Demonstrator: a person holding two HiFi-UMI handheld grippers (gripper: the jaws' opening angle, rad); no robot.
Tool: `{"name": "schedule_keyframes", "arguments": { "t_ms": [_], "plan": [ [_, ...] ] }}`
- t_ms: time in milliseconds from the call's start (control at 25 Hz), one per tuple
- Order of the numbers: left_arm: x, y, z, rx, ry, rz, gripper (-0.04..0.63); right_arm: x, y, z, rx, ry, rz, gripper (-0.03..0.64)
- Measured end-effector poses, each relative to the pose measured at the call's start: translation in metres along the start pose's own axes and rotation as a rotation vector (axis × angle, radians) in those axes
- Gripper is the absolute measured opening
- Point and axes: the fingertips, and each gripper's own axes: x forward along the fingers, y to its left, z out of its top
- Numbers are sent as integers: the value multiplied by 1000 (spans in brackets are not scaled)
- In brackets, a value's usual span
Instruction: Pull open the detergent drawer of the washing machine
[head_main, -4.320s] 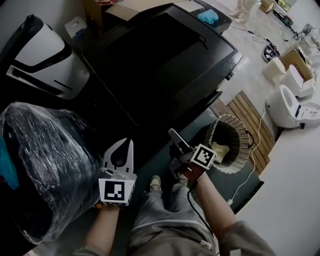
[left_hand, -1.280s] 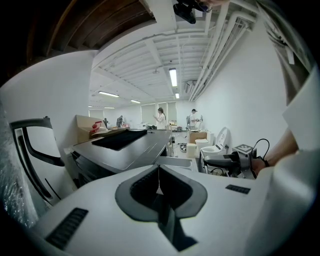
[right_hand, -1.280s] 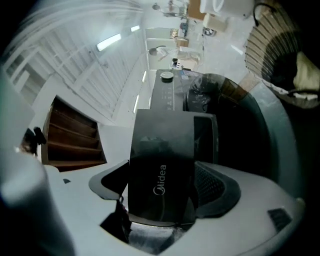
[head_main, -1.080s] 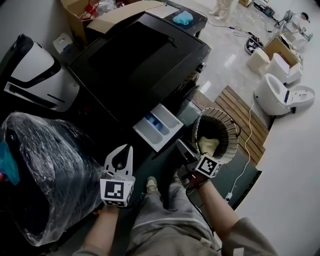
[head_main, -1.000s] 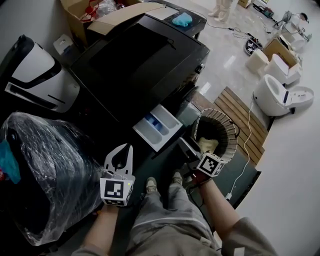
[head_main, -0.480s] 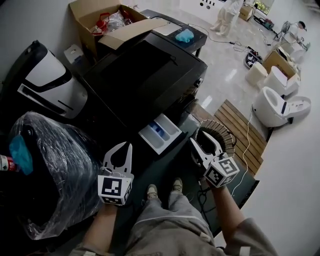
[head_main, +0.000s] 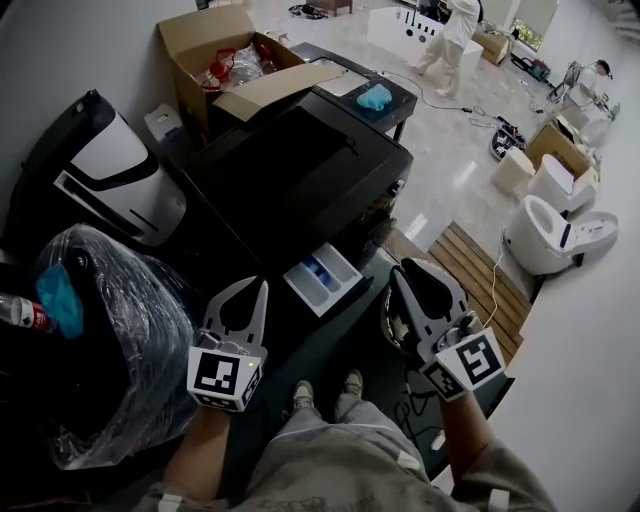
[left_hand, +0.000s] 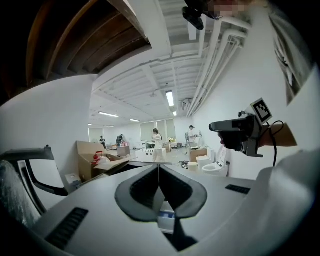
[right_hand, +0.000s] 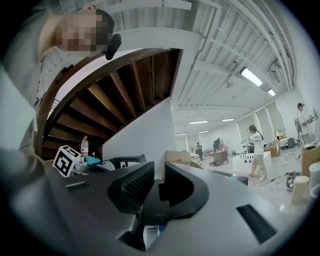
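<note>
The black washing machine (head_main: 300, 170) stands ahead of me. Its white detergent drawer (head_main: 322, 280), with a blue compartment, sticks out of the front. My left gripper (head_main: 262, 286) hovers left of the drawer, apart from it, jaws meeting with nothing between them (left_hand: 159, 167). My right gripper (head_main: 400, 273) hangs right of the drawer, clear of it. Its jaws have just been closing and hold nothing; a narrow gap remains between the tips (right_hand: 159, 165). Each gripper view looks out level across the room.
A plastic-wrapped bundle (head_main: 110, 340) sits at the left, with a white and black appliance (head_main: 110, 170) behind it. An open cardboard box (head_main: 215, 45) stands behind the machine. A wooden slat mat (head_main: 480, 270) and white toilets (head_main: 555, 230) are at the right. My shoes (head_main: 325, 385) are below.
The drawer, closed in the earliest frame, now stands pulled out. The right gripper has left it, risen and rolled, with its jaws narrowing. The left gripper has risen too.
</note>
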Motion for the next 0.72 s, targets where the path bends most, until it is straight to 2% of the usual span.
{"name": "schedule_keyframes", "arguments": {
  "t_ms": [240, 440, 720],
  "plan": [
    [-13, -3, 49, 64, -65, 20, 18, -9, 21, 51, -108, -36, 28, 64],
    [-28, -9, 87, 43, -114, 20, 18, -20, 36, 82, -224, -80, 15, 48],
    [-45, -13, 104, 78, -132, 38, 18, -26, 56, 106, -216, -131, 21, 38]
  ]
}}
